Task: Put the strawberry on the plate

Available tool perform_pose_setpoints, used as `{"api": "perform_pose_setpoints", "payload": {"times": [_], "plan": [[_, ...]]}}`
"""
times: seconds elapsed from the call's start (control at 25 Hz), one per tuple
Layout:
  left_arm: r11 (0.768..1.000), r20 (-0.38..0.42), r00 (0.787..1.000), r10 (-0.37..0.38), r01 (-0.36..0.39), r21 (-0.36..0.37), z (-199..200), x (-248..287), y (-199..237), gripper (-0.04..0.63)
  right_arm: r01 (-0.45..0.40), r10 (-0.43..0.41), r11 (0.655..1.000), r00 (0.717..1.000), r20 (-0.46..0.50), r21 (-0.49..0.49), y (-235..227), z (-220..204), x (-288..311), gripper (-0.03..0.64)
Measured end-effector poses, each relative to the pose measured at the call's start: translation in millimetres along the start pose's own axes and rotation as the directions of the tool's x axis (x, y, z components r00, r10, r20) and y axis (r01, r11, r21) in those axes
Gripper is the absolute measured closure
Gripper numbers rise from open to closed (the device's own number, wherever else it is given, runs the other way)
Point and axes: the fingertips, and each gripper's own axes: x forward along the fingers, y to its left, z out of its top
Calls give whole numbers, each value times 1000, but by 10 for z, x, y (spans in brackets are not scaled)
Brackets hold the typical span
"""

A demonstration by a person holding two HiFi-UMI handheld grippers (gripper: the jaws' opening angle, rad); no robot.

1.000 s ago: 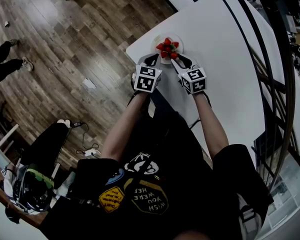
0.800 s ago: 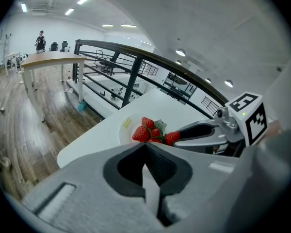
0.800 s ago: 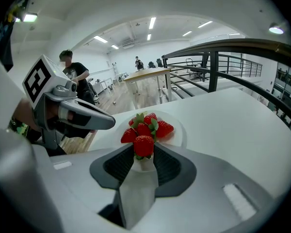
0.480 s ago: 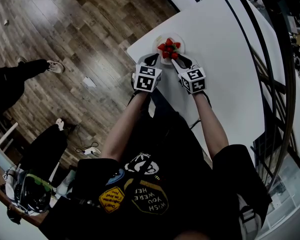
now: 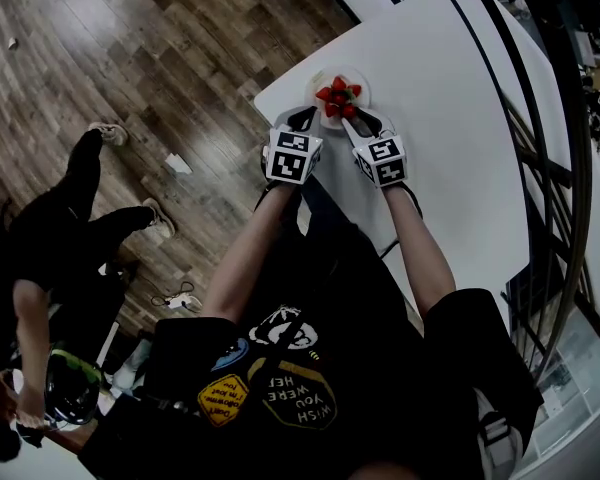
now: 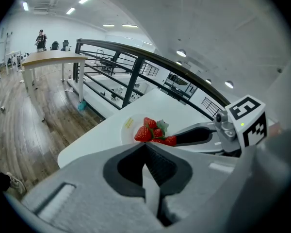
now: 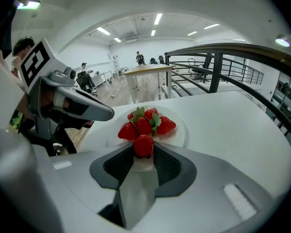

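One strawberry (image 7: 144, 143) is being gripped by the right gripper (image 7: 144, 148) near a plate (image 7: 180, 131) bearing four; the left gripper (image 6: 145, 145) is being held clenched, empty.

changed: bystander (image 5: 60, 233) | moved from left edge further onto wooden floor (image 5: 180, 58)

Upper left, the floor (image 5: 130, 58) is grained wood planks; the table (image 5: 450, 98) is smooth matt white; the strawberry (image 7: 144, 145), lower centre, is glossy; the plate (image 7: 180, 133) shiny white.
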Motion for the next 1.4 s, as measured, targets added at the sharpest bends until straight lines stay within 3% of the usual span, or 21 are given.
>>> {"api": "perform_pose_setpoints", "payload": {"times": [0.32,0.88,1.4], "plan": [[1000,0,1000,-2,2,1,-36,-51,-27,595,9,-8,1000,1000,9,-30,17,11,23,485],[1000,9,1000,-12,12,6,-23,-123,-74,595,3,-5,999,998,60,35,-37,74,-73,460],[998,55,998,-17,14,55,7,-449,-261,595,53,-57,998,986,159,26,82,182,-530,513]]}}
